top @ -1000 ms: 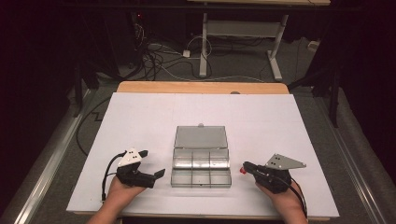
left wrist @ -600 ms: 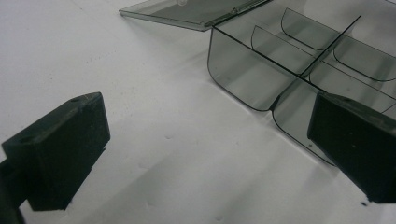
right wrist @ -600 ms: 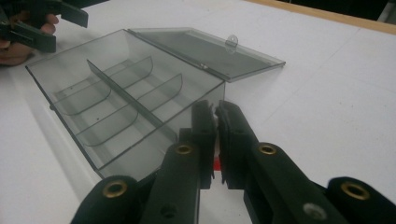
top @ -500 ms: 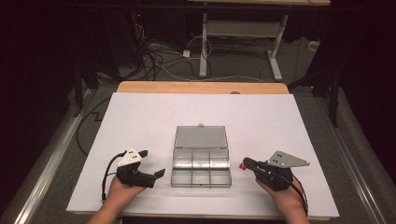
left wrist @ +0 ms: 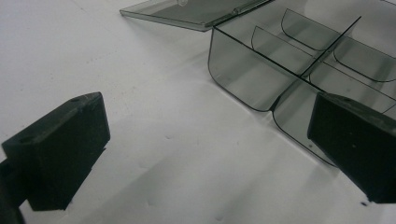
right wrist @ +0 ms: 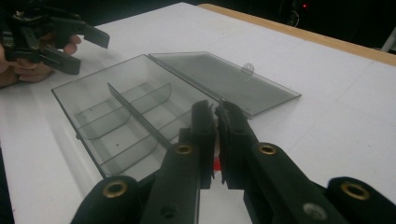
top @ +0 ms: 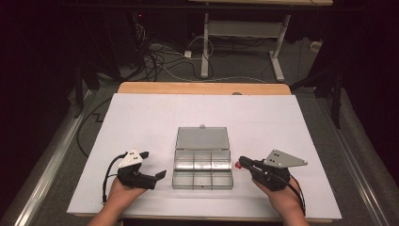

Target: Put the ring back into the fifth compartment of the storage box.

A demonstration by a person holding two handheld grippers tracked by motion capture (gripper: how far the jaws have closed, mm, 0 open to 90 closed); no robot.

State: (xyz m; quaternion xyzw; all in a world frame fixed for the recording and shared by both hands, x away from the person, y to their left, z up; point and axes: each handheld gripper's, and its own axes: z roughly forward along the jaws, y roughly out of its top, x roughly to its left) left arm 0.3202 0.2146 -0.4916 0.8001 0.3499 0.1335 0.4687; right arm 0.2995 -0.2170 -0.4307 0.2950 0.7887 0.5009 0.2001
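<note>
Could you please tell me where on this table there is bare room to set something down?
The white table top is bare beyond the open lid of the clear compartment box, up to the wooden edge, and in both far corners. It is crowded along the near edge: the left gripper and right gripper flank the box closely.

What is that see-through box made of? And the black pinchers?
The box looks like smoky clear plastic: the white table shows through its shiny walls. The left gripper jaws look like matte black plastic, maybe rubbery; hard to tell.
</note>
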